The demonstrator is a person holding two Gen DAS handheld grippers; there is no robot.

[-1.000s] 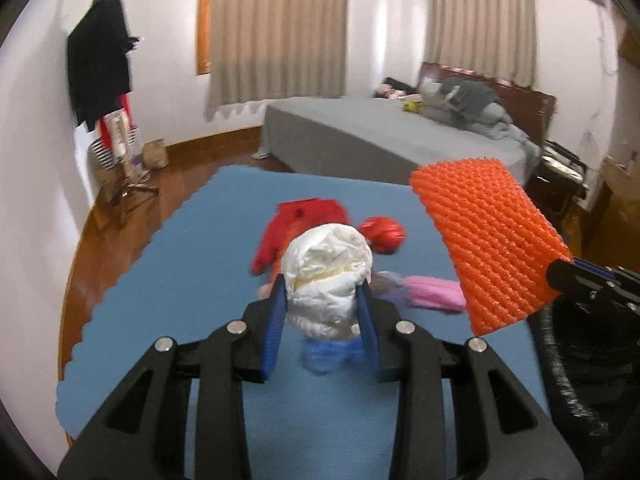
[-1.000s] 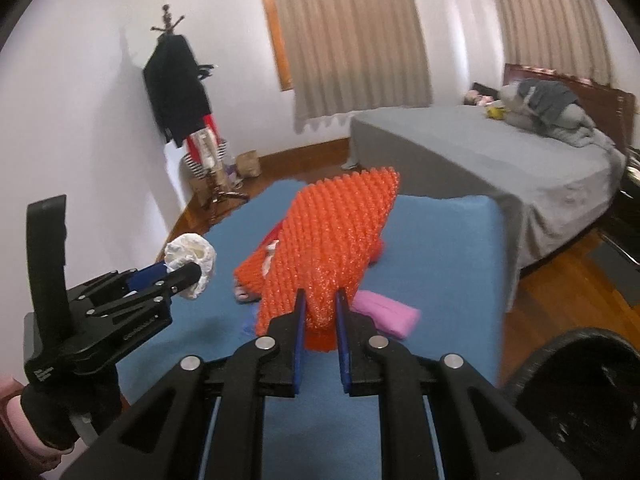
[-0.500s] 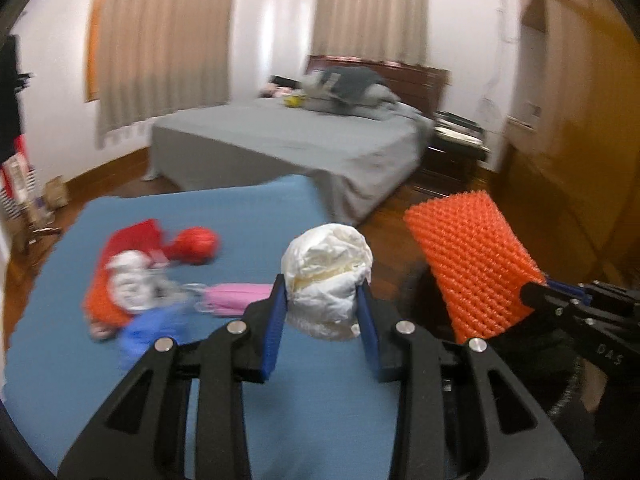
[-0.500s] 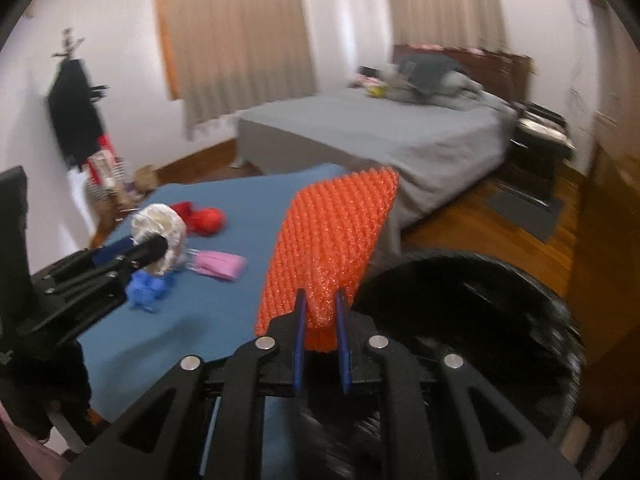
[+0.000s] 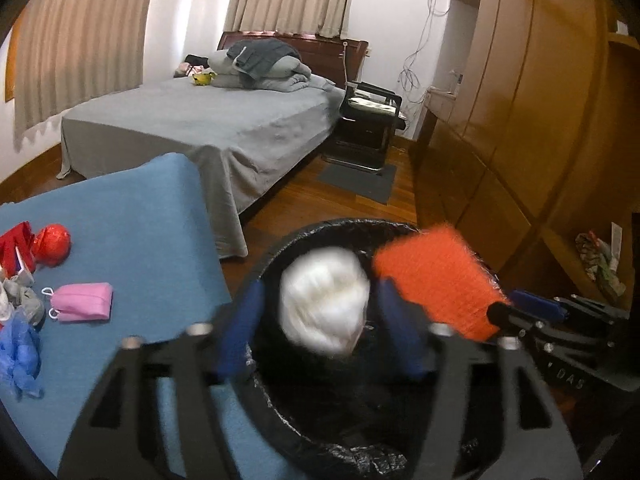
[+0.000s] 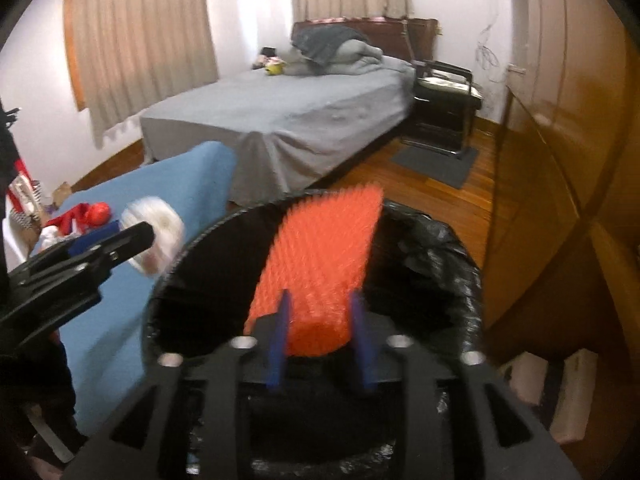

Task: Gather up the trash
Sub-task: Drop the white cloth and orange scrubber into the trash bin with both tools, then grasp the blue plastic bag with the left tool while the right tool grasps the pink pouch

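Between the left fingers: a white paper wad (image 5: 324, 300) is seen, untouched by the opening jaws.
Between the right fingers: an orange foam net (image 6: 320, 264), released as the jaws open.
Below both: a black-lined bin (image 6: 444, 248).
Left of the left fingers: pink mask (image 5: 82, 302), blue table (image 5: 132, 216).

The wad (image 5: 324, 304) was white; the foam net (image 5: 434, 280) was bright orange with a knobbly mesh pattern. The bin (image 5: 280, 412) had a glossy black liner. The table cloth (image 5: 132, 216) was plain blue, the mask (image 5: 82, 302) pink, the glove (image 5: 18, 354) blue, the ball (image 5: 52, 239) red, the bed (image 5: 208, 120) grey, the curtains (image 5: 76, 40) beige.
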